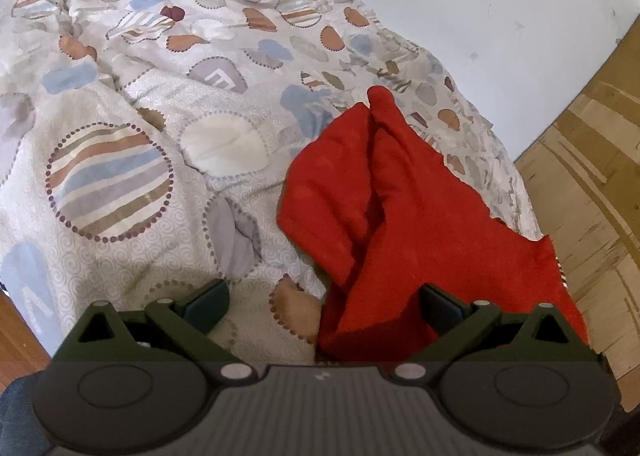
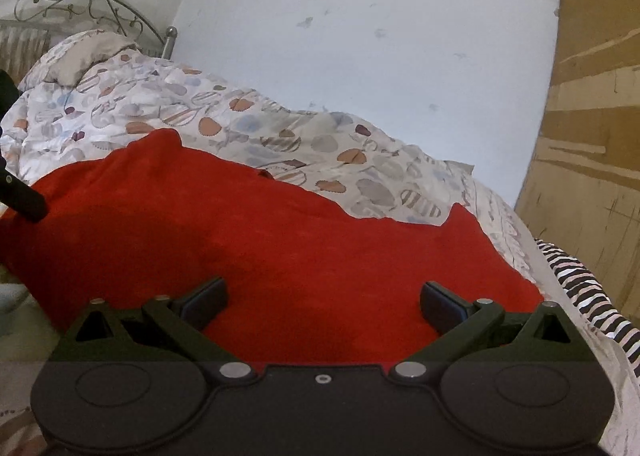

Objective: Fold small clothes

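The work surface was a bed covered by a quilt [image 1: 168,127] printed with striped and dotted circles in blue, brown and grey. The quilt lay rumpled, with ridges running toward the far end. In the right wrist view a metal headboard [image 2: 76,7] with scrollwork stood at the far end, with a pillow [image 2: 76,55] just below it. A pale wall [image 2: 360,35] with several small dark marks ran along the far side of the bed. A wooden wardrobe [image 2: 592,115] stood beyond the foot corner, and a black-and-white striped cloth [image 2: 588,288] showed at the bed's edge beneath the quilt.

The red cloth [image 1: 400,207] lay on the quilt near the bed's edge, creased along its length.

The left gripper [image 1: 324,308] had its fingers released and spread wide. The near end of the red cloth lay between them, toward the right finger; contact could not be determined.

The right gripper [image 2: 324,304] was likewise spread wide, with nothing clamped. The red cloth filled the space between and ahead of its fingers. A dark finger of the other gripper entered at the left edge, at the cloth.
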